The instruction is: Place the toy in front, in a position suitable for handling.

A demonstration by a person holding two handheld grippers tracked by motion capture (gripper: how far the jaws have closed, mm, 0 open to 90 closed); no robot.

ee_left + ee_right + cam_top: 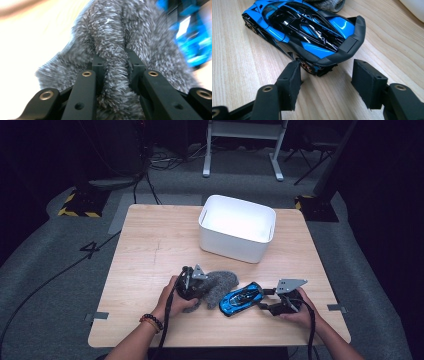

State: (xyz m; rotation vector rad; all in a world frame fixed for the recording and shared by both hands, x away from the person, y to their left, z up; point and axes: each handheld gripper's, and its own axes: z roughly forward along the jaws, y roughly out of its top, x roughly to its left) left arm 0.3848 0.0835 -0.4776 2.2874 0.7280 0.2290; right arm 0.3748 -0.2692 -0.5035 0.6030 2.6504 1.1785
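Observation:
A grey fuzzy cloth [218, 285] lies on the wooden table [150, 250] near its front middle. My left gripper [192, 281] is shut on a fold of this fuzzy cloth [115, 72], which bulges between its jaws. Right of the cloth lies a blue and black toy car [241, 298], and the same toy car [304, 30] shows its rear spoiler in the right gripper view. My right gripper [327, 75] stands open just behind that spoiler, jaws either side of the tail without touching it. In the high view the right gripper [267, 299] sits at the car's right end.
A white plastic bin [237, 227] stands behind the cloth and car, toward the table's back middle. The table's left side and front strip are bare wood. Cables and stands lie on the grey floor beyond the table.

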